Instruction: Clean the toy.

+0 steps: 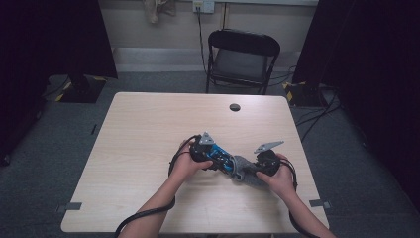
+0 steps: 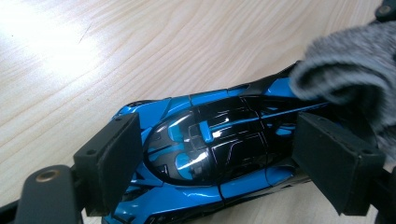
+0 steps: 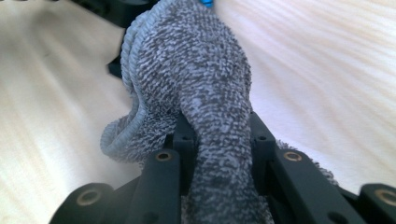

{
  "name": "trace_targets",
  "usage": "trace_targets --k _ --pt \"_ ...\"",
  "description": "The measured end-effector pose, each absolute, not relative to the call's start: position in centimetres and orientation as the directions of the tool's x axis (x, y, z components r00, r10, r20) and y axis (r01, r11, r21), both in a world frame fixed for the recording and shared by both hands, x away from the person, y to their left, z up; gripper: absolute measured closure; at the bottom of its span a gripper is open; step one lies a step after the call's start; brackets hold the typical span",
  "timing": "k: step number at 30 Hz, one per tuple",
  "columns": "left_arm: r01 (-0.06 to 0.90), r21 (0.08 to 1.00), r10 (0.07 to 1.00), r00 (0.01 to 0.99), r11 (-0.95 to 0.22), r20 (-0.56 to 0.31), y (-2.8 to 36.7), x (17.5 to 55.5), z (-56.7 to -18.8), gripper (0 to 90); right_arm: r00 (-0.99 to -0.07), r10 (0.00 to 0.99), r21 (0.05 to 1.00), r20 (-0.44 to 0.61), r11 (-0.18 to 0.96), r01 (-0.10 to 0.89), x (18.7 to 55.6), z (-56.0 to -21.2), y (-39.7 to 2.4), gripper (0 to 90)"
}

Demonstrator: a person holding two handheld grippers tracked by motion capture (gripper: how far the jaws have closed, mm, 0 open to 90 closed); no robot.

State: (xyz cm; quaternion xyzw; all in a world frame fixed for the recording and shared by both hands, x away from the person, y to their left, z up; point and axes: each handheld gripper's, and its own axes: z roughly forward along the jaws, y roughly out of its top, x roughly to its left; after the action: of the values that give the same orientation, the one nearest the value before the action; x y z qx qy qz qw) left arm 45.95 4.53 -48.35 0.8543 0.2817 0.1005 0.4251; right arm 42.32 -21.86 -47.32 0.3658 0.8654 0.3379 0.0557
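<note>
A blue and black toy car (image 2: 205,149) lies on the wooden table (image 1: 148,139), right of centre near the front. My left gripper (image 2: 219,158) is shut on it, one black pad against each side of the body. In the high view the left gripper (image 1: 220,159) comes at the car (image 1: 224,162) from the left. My right gripper (image 3: 219,135) is shut on a grey terry cloth (image 3: 196,70), which bunches up between its jaws. The cloth (image 2: 345,79) rests on one end of the car. From above, the right gripper (image 1: 257,167) meets the cloth (image 1: 242,171) from the right.
A black folding chair (image 1: 242,54) stands behind the table's far edge. A small round dark grommet (image 1: 235,107) sits in the tabletop near that edge. Dark curtains hang at both sides, and cables lie on the floor at the right.
</note>
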Motion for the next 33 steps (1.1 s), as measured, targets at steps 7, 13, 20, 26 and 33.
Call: trace_targets --k 7,13,20,26,33 --pt "0.395 0.782 0.567 0.821 -0.481 -0.066 4.5 45.9 -48.3 16.0 -0.698 0.7 0.631 0.148 0.477 0.612 43.4 -47.4 -22.1 72.0" --pt "0.396 0.783 0.566 0.822 -0.48 -0.068 4.5 45.9 -48.4 16.0 -0.678 0.722 0.628 0.138 0.466 0.624 44.2 -47.3 -22.0 72.0" --pt "0.395 0.786 0.566 0.821 -0.476 -0.07 4.6 45.9 -48.4 16.0 -0.657 0.744 0.631 0.123 0.452 0.631 45.0 -47.2 -22.0 72.0" --pt "0.396 0.785 0.565 0.822 -0.477 -0.07 4.6 45.9 -48.4 16.0 -0.613 0.779 0.637 0.132 0.407 0.655 45.5 -47.0 -22.5 72.1" --pt "0.396 0.785 0.566 0.821 -0.477 -0.071 4.5 45.9 -48.4 16.0 -0.619 0.778 0.643 0.11 0.42 0.641 45.0 -46.2 -23.3 72.1"
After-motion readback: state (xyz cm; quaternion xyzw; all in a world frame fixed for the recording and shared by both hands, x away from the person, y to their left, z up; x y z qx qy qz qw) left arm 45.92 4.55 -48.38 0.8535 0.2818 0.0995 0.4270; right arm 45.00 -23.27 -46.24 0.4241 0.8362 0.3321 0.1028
